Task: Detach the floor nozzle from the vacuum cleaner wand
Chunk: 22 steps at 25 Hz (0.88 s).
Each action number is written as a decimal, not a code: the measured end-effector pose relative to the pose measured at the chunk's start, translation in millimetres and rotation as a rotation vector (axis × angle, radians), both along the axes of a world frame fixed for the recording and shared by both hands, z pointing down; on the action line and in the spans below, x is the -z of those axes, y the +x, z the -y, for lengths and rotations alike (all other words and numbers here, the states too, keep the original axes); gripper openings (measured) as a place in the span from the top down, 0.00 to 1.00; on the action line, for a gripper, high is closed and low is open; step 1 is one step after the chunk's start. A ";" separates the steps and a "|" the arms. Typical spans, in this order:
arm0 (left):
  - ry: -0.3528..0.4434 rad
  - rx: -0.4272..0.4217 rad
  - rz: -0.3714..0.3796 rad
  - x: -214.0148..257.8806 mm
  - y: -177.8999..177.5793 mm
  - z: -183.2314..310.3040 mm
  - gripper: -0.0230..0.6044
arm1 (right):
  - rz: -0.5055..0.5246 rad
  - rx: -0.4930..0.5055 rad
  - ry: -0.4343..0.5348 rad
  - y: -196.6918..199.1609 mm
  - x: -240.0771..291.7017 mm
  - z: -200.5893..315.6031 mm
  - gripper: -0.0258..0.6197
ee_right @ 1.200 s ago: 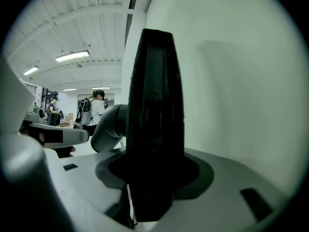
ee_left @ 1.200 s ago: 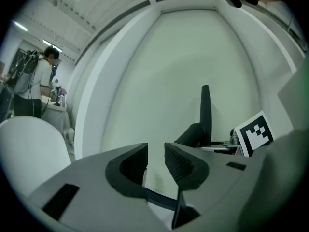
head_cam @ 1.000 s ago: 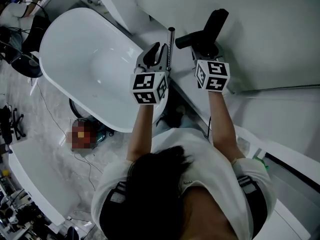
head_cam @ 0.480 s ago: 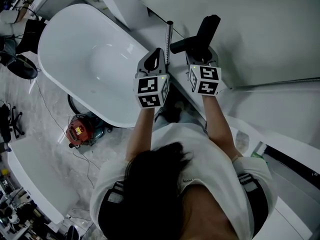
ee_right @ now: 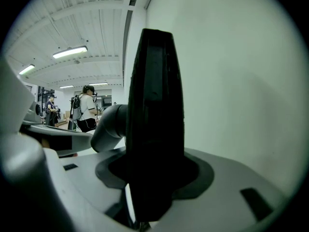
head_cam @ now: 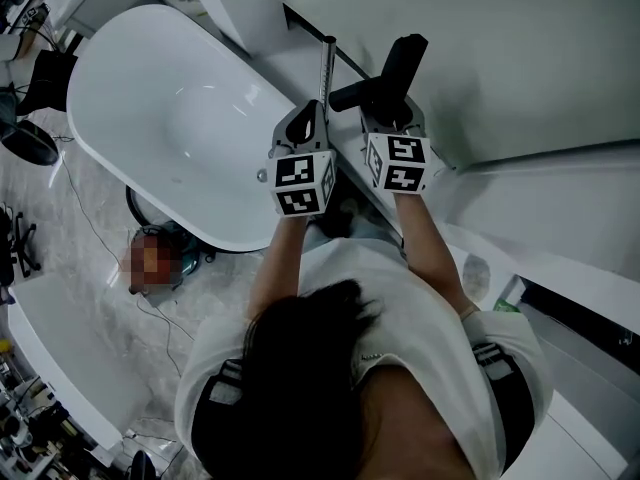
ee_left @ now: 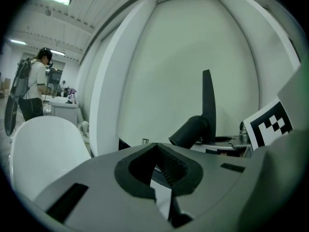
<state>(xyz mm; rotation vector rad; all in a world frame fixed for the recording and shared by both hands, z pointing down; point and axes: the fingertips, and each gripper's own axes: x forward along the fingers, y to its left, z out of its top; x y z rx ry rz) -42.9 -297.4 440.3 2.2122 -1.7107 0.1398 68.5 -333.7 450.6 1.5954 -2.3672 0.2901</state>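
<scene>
Two grippers, two different jobs right now. My right gripper (head_cam: 395, 116) is clamped on the black floor nozzle (ee_right: 154, 120) — the body stands upright between the jaws and fills the gap, held up in front of the white wall (head_cam: 520, 58). My left gripper (ee_left: 154, 146) has its jaws pressed together at the tips, and I can't make out anything pinched there. The metal wand (head_cam: 326, 68) runs on from just past those tips, roughly in line with the gripper, with its far end bare.

The nozzle's grey neck (head_cam: 352, 92) points toward the wand, and its open end looks free in the left gripper view. So my guess is that the joint is already apart, or close to it; the wand's near end is hidden behind the gripper, so I can't confirm.

If it's still hooked, the next move calls for a real grip on the wand with the left, then a straight pull with the right — no twisting sideways.

The only container in view is the white bathtub (head_cam: 130, 88) off to the left; I see nothing inside it.
</scene>
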 end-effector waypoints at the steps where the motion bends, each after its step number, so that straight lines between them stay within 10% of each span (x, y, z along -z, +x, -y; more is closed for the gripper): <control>1: -0.002 -0.002 0.004 0.1 1.0 0.5 0.96 | 0.004 -0.001 -0.003 -0.1 0.1 0.8 0.61; 22: -0.019 0.014 0.024 -8.4 0.4 9.1 0.96 | -0.041 0.051 0.020 -8.7 -3.7 3.3 0.61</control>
